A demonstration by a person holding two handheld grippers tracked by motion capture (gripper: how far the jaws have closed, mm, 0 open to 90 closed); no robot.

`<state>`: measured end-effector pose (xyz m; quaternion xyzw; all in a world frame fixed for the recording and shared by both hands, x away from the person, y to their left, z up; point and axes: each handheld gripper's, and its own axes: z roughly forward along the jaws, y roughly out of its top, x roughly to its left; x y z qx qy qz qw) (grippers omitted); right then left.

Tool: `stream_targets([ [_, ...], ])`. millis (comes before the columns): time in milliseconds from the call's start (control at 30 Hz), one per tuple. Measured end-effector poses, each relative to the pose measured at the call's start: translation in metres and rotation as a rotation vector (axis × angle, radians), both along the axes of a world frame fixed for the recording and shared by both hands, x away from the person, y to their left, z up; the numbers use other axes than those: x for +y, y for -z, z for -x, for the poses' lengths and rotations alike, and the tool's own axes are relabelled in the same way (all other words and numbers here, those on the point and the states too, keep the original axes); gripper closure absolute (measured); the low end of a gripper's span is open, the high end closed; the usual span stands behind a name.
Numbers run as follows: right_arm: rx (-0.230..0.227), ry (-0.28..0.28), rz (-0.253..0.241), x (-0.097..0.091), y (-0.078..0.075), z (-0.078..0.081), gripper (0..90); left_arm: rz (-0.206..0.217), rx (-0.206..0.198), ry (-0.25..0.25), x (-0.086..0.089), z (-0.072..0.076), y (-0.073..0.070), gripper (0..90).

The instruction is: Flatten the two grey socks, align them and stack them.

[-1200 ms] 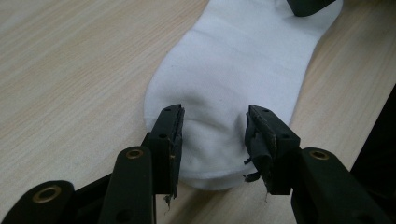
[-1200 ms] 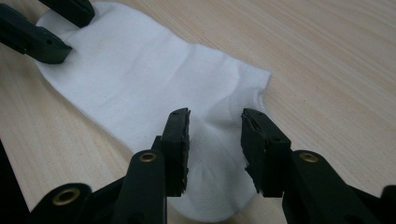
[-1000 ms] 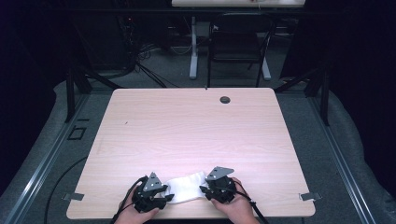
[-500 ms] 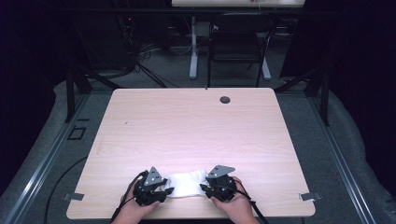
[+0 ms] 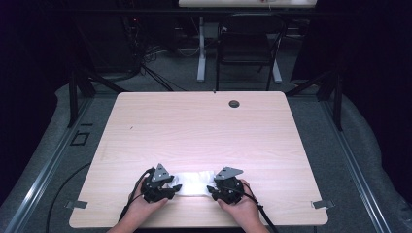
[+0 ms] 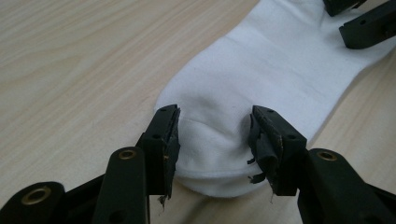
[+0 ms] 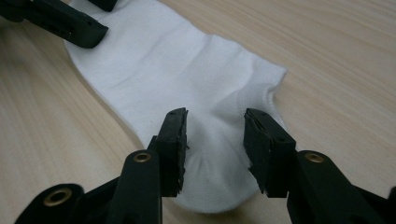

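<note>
From the high view, we see a white sock (image 5: 194,183) lying flat on the wooden table (image 5: 204,131), close to the near edge and about midway between the two near corners. Our left tool (image 5: 171,188) sits at the sock's left end and our right tool (image 5: 213,189) at its right end, each held in a hand (image 5: 145,206) coming in over the near edge. A small dark round hole (image 5: 234,103) sits near the far edge, well apart from the sock.

In the left gripper view, we look along the left tool (image 6: 212,133), whose jaws stand spread on either side of the sock's (image 6: 280,65) rounded end. The cloth lies between them, and the worn pads (image 6: 170,140) sit at its surface without squeezing it. These jaws have just been opening. The sock runs away toward the upper right, where the tips of the other tool (image 6: 362,18) rest over its far end.

In the right gripper view, the right tool (image 7: 215,135) likewise stands spread, with the sock's (image 7: 163,60) other end lying between the jaws. We see the ribbed cuff edge just beside the right-hand jaw. These jaws too have just been opening, and the cloth is not pinched. At the upper left, the left tool's tips (image 7: 70,21) lie over the sock's far end.
</note>
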<state>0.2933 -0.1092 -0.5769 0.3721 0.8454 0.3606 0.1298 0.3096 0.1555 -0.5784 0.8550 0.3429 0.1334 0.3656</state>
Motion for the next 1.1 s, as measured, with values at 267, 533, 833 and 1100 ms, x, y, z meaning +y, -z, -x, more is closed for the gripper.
stream_targets([
  [267, 0.004, 0.04, -0.013, 0.005, 0.0, -0.02, 56.8, 0.028, 0.01, -0.058, 0.0, -0.021, 0.001, 50.5],
  [533, -0.014, 0.059, -0.038, 0.007, 0.003, -0.026, 52.7, 0.049, 0.006, -0.074, 0.002, -0.028, 0.002, 48.7],
  [833, -0.025, 0.05, -0.027, 0.008, 0.003, -0.024, 47.6, 0.062, -0.002, -0.073, 0.0, -0.025, 0.001, 41.9],
  [1100, -0.055, 0.032, -0.03, 0.007, -0.004, -0.016, 44.8, 0.108, -0.016, -0.067, 0.004, -0.02, -0.012, 38.8],
])
